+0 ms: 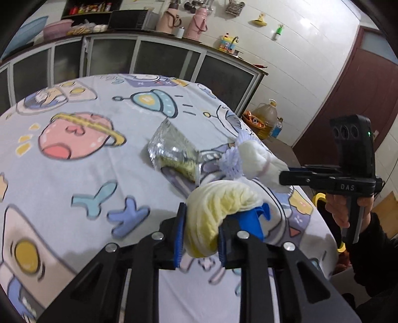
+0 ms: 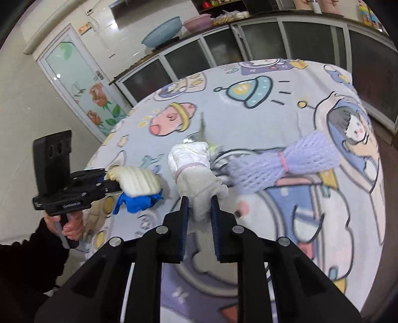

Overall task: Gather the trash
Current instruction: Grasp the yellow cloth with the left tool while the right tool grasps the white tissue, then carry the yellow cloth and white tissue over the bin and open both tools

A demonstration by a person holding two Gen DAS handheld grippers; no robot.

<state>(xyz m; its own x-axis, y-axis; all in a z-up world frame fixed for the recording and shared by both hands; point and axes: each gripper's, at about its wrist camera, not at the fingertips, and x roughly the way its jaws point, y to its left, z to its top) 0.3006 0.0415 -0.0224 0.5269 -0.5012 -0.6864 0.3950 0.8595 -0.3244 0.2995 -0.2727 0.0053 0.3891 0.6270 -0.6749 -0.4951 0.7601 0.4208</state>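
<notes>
A: Kitchen, white tiled walls, long counter (image 1: 139, 34) w/ glass-front cabinets at the far side. On it: two pink thermoses (image 1: 171, 18), a pink basin (image 2: 197, 21) & a blue basket (image 2: 161, 32). Dark red door (image 1: 348, 104) far right in the left wrist view, a glass door w/ rose print (image 2: 82, 84) far left in the right wrist view.

B: And the surface?

A: Table under a pale blue cartoon-print cloth (image 1: 87, 174), w/ planets, UFOs, an astronaut kid. An oil jug (image 1: 267, 118) sits on the floor past its far right edge.

B: Left gripper?

A: Left gripper (image 1: 201, 231) nearly closed, pads pinching a pale yellow foam wrap (image 1: 219, 203); a blue glove (image 1: 256, 218) is bunched w/ it on the right side. Lifted just off the cloth, near edge.

B: Right one?

A: Right gripper (image 2: 200, 216) also almost closed, squeezing the end of a white foam wrap (image 2: 196, 171) tied w/ a pink band. Held up over the table, just right of the yellow one.

B: Other trash?

A: A purple foam net (image 2: 283, 164), banded in the middle, lies on the cloth to the right. A crumpled silver wrapper (image 1: 171, 149) lies farther out, mid-table.
</notes>
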